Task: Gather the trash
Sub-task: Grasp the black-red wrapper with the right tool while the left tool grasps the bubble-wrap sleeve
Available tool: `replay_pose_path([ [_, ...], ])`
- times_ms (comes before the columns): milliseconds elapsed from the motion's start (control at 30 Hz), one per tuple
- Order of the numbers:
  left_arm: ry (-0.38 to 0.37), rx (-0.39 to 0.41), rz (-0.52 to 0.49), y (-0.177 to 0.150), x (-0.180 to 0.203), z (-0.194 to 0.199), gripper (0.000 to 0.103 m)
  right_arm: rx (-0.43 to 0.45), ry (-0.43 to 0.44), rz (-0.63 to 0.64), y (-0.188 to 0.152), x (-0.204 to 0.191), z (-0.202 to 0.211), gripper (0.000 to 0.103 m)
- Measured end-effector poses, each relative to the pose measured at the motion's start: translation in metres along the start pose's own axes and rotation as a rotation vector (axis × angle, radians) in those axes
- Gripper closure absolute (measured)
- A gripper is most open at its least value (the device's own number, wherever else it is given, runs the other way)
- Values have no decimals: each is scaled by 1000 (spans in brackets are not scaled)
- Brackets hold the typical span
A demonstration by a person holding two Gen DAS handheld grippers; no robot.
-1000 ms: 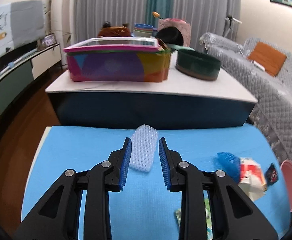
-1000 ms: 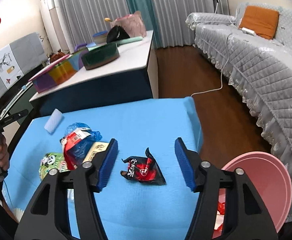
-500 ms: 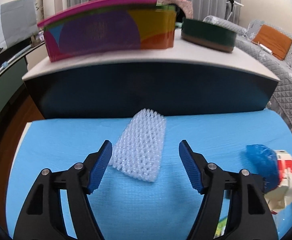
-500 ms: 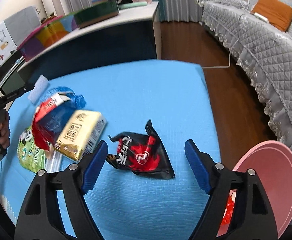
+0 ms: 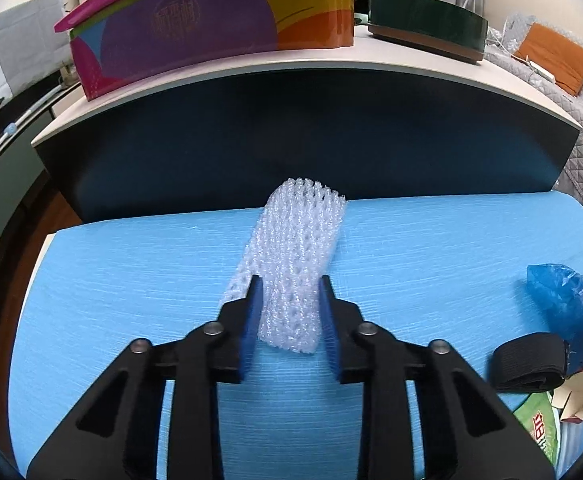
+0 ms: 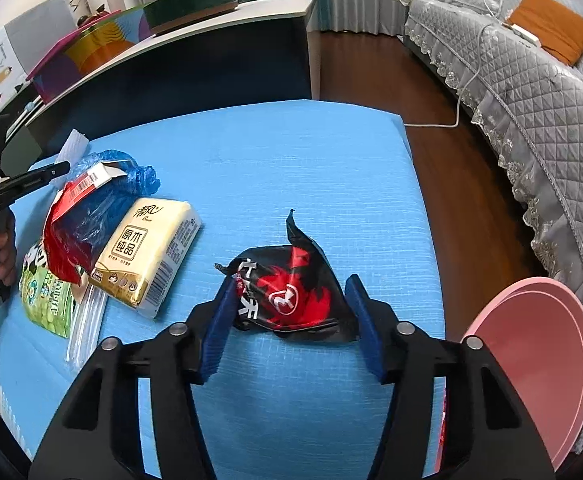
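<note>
A white foam net sleeve [image 5: 297, 256] lies on the blue table cover [image 5: 131, 280]. My left gripper [image 5: 289, 286] is shut on its near end, both pads pressing its sides. In the right wrist view a black and red snack wrapper [image 6: 287, 292] lies between the pads of my right gripper [image 6: 291, 286], which is open around it with small gaps on each side. The left gripper [image 6: 57, 168] and foam sleeve [image 6: 73, 146] also show at the far left of that view.
A pile with a blue plastic bag [image 6: 103, 200], a red carton [image 6: 75, 196], a tissue pack [image 6: 147, 252] and a green packet [image 6: 47, 292] lies left. A pink bin [image 6: 531, 368] stands at the right edge. A dark counter [image 5: 291, 140] with a colourful box [image 5: 211, 24] rises behind. A black strap [image 5: 527, 364] lies near the pile.
My left gripper moved forward over the foam sleeve and closed on it. My right gripper moved down around the black and red wrapper and narrowed.
</note>
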State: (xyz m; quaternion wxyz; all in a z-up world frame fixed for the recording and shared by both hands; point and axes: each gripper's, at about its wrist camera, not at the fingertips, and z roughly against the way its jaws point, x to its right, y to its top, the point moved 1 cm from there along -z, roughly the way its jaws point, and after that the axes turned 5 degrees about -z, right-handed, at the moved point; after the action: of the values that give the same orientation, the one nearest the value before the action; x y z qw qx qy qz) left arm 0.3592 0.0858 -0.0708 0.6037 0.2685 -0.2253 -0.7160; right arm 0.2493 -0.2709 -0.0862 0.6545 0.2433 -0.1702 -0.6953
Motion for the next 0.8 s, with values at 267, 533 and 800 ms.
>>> replay_pose_path([
  [267, 29, 11, -3, 1, 7, 12, 91, 50, -7, 12, 1, 5, 18, 55],
  [533, 35, 34, -8, 7, 16, 45, 91, 133, 12, -2, 3, 10, 51, 56],
  [800, -1, 85, 5, 15, 33, 104, 91, 191, 40, -10, -4, 15, 85, 56],
])
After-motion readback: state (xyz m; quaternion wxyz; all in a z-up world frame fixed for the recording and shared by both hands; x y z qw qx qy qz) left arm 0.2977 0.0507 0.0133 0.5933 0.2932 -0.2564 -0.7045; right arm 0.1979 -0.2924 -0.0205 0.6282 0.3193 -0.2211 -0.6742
